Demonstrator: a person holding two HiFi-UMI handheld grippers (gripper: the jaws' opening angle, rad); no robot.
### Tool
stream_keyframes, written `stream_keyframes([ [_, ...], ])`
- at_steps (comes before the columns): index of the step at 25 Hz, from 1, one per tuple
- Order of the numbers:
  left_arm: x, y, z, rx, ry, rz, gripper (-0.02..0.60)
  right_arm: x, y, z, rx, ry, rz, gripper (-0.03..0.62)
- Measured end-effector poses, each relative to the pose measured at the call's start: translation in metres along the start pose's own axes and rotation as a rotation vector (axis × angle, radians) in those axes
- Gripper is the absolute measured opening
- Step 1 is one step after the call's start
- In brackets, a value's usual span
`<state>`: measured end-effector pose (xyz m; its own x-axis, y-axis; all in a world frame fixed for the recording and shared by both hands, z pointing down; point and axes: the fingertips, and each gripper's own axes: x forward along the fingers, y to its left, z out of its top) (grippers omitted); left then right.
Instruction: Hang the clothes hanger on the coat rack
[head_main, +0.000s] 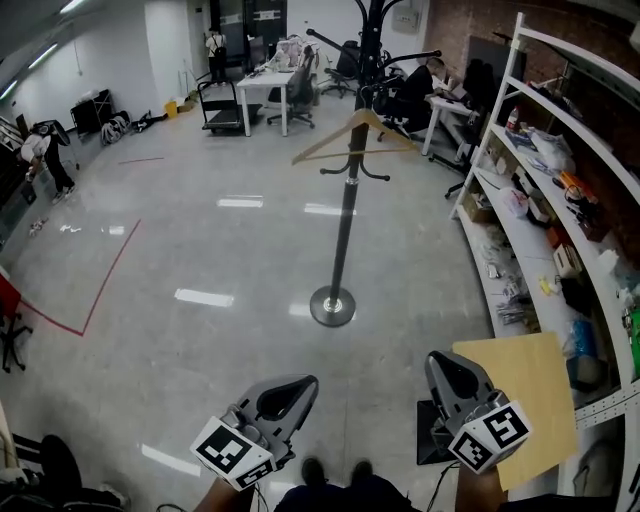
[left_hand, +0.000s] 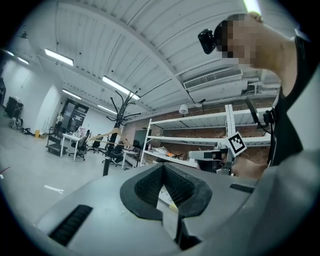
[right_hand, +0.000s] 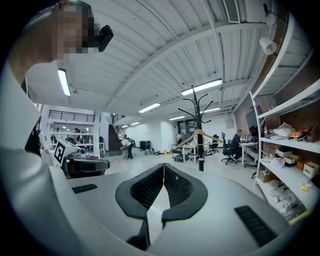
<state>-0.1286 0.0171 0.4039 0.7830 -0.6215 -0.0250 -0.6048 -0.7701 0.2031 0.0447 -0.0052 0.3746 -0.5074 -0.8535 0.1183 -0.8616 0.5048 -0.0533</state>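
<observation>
The black coat rack (head_main: 345, 215) stands on a round base in the middle of the floor, well ahead of me. A wooden clothes hanger (head_main: 355, 135) hangs from one of its upper arms. My left gripper (head_main: 290, 390) and right gripper (head_main: 447, 370) are low at the near edge of the head view, side by side, both shut and empty. From the left gripper (left_hand: 162, 167) view the coat rack (left_hand: 117, 112) and hanger (left_hand: 111, 132) are far off at left. In the right gripper (right_hand: 164, 165) view the coat rack (right_hand: 200, 120) and hanger (right_hand: 199, 134) are straight ahead.
White shelving (head_main: 560, 200) full of small items runs along the right. A brown cardboard sheet (head_main: 530, 400) leans by its near end. Desks, chairs and seated people (head_main: 415, 90) are behind the rack. A red tape line (head_main: 100, 290) marks the floor at left.
</observation>
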Motion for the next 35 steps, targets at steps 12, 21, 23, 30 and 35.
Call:
stream_keyframes([
  [12,-0.025,-0.093,-0.01,0.002,0.004,0.095,-0.002,-0.094,0.013,-0.003,-0.005,-0.059,0.088,0.006],
  [21,-0.046,-0.214,-0.033,-0.007,0.005,0.139,-0.002,-0.2,0.003,-0.023,0.056,-0.072,0.134,0.006],
  [23,-0.052,-0.24,-0.029,0.033,0.003,0.113,-0.002,-0.214,0.009,-0.021,0.076,-0.088,0.142,0.006],
  [30,-0.101,-0.276,-0.029,-0.01,-0.059,0.002,-0.002,-0.24,0.063,-0.029,0.052,-0.076,0.156,0.006],
  [35,-0.165,-0.257,-0.038,-0.034,-0.045,0.045,-0.002,-0.26,0.115,-0.026,0.05,-0.078,0.109,0.006],
])
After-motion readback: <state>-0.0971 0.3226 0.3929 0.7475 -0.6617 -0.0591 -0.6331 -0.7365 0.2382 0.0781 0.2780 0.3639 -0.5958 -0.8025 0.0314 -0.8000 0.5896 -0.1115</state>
